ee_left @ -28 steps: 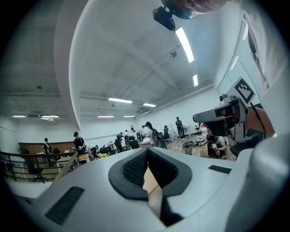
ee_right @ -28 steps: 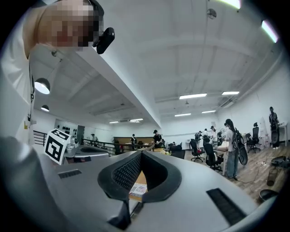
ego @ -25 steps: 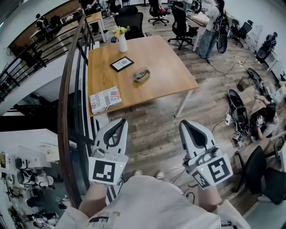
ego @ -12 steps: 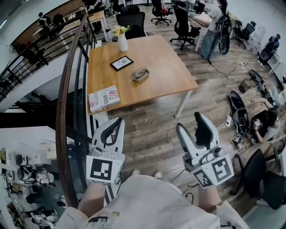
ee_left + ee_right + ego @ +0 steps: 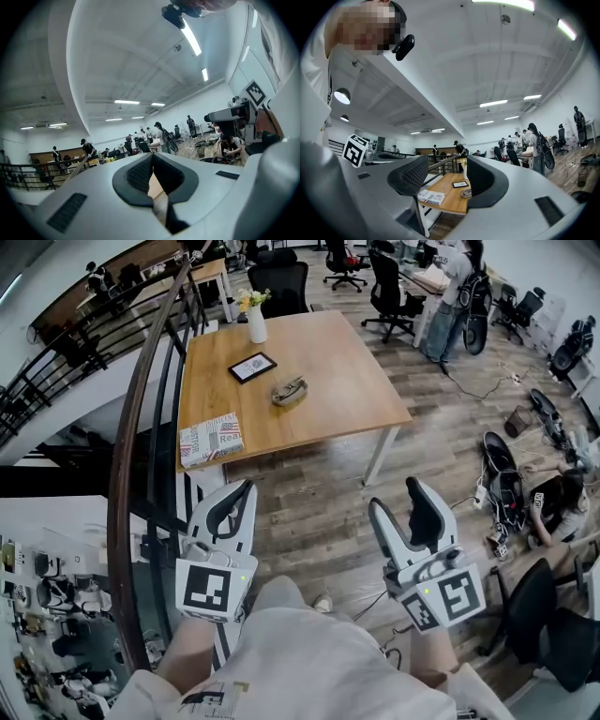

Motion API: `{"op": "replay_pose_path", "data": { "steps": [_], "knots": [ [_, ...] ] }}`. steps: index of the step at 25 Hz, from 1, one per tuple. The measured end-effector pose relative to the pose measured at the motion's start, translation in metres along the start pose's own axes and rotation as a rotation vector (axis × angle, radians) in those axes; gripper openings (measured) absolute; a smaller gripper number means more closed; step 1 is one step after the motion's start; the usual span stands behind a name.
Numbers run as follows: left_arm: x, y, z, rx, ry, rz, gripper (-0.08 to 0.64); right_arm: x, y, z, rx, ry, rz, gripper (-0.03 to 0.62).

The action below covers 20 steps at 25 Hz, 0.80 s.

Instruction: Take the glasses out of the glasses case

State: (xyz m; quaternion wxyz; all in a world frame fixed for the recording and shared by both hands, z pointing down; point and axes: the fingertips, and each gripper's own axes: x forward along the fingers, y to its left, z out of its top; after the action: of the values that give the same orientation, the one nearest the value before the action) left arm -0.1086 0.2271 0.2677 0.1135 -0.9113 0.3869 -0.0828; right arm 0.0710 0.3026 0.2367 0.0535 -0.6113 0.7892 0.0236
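Wood-plank floor is running under everything. A dark curved railing is sweeping down the L side of the head view. A big wooden table is standing ahead, well apart from both grippers. Black office chairs are sitting behind its far edge, w/ more desks and people beyond. One person is standing far R; another is sitting on the floor at R among cables.

The wearer's light shirt is filling the bottom of the head view. Both grippers are sticking out ahead of it over the floor, short of the table's near edge.

L gripper: jaws are pressing together at the tips w/ nothing btwn them; only a sliver of wood is showing thru the gap lower down.

R gripper: jaws are standing wide apart and holding nothing. In the R gripper view the table is showing far off btwn them.

On the table:
- A printed box is lying at the near-L corner.
- A white vase w/ yellow flowers is standing by the far edge, toward the far-L corner.
- A black-framed tablet is lying flat btwn the vase and the table's centre.
- The glasses case is lying approx mid-table, near the tablet on its R but apart from it, and neither gripper is touching it. It is too small to tell whether its lid is up.
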Motion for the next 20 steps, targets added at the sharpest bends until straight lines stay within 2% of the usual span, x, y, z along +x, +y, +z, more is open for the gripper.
{"op": "replay_pose_path", "data": {
  "steps": [5, 13, 20],
  "knots": [
    [0.008, -0.013, 0.007, 0.023, 0.001, -0.003, 0.015, -0.005, -0.014, 0.001, 0.027, -0.019, 0.006, 0.27],
    [0.036, -0.011, 0.001, 0.045, -0.009, -0.003, 0.015, 0.016, -0.03, -0.011, 0.005, 0.002, 0.036, 0.268],
    [0.079, 0.004, -0.014, 0.005, 0.011, -0.007, 0.017, 0.056, -0.045, -0.028, -0.014, 0.038, 0.062, 0.268]
  ]
}}
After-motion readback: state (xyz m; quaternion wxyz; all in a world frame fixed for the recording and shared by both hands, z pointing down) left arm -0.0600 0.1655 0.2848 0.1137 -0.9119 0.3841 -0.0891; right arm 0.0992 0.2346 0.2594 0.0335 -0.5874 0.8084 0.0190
